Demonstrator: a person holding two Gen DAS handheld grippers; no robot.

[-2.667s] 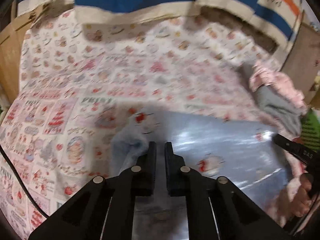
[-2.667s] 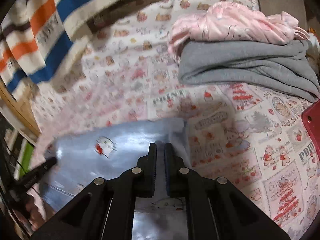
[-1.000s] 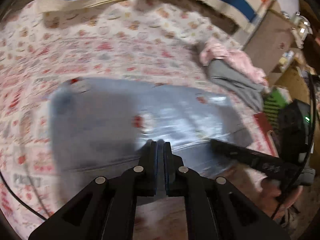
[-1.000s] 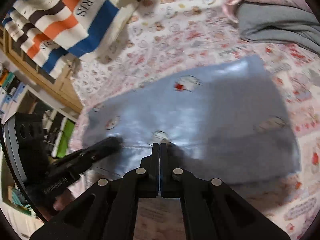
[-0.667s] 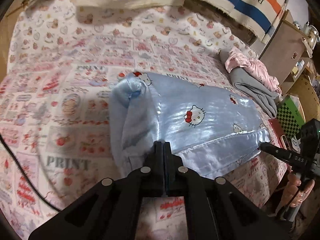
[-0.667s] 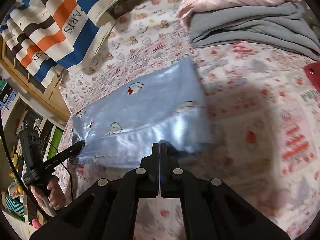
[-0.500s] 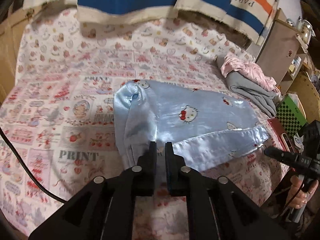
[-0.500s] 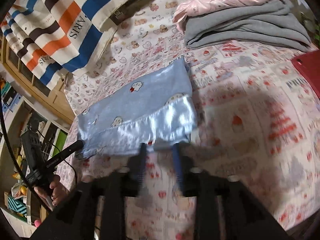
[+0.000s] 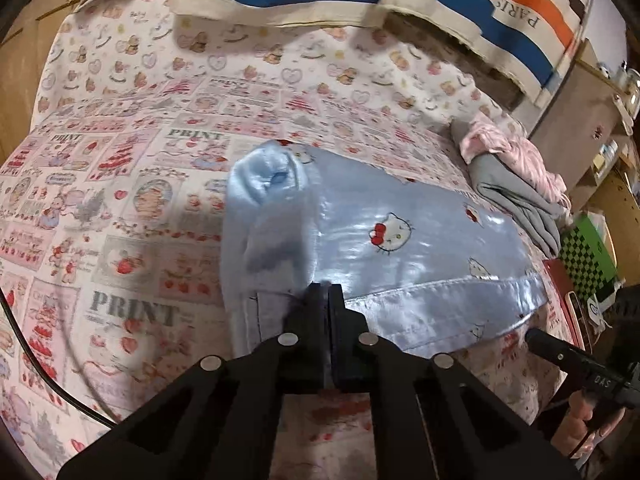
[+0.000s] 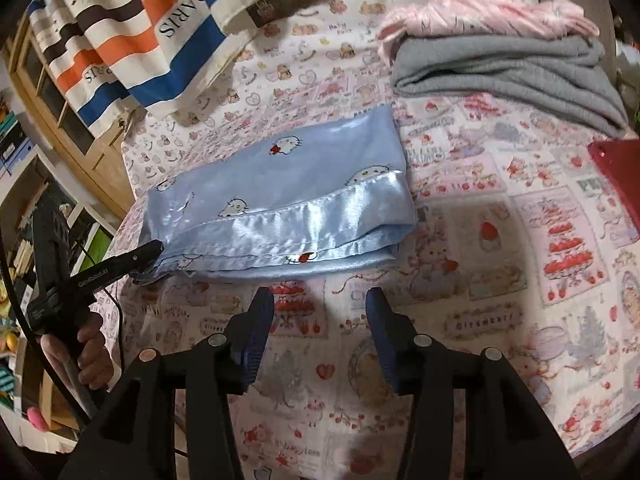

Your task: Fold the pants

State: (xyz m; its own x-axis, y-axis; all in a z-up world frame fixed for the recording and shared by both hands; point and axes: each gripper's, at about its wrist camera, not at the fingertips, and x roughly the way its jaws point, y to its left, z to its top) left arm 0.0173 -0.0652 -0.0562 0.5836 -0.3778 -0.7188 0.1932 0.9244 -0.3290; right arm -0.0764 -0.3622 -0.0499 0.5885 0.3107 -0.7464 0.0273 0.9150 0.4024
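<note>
One printed bedsheet carries one folded blue pants and two stacked garments. The left gripper pinches the pants' near edge; the right gripper hangs spread, just clear of them.

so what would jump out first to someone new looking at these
The shiny blue pants, folded flat mid-bed, draw the eye first. The left claw is shut on their near edge while the right claw hangs open just short of them. Beyond, a striped blanket and a grey-and-pink clothes pile.
</note>
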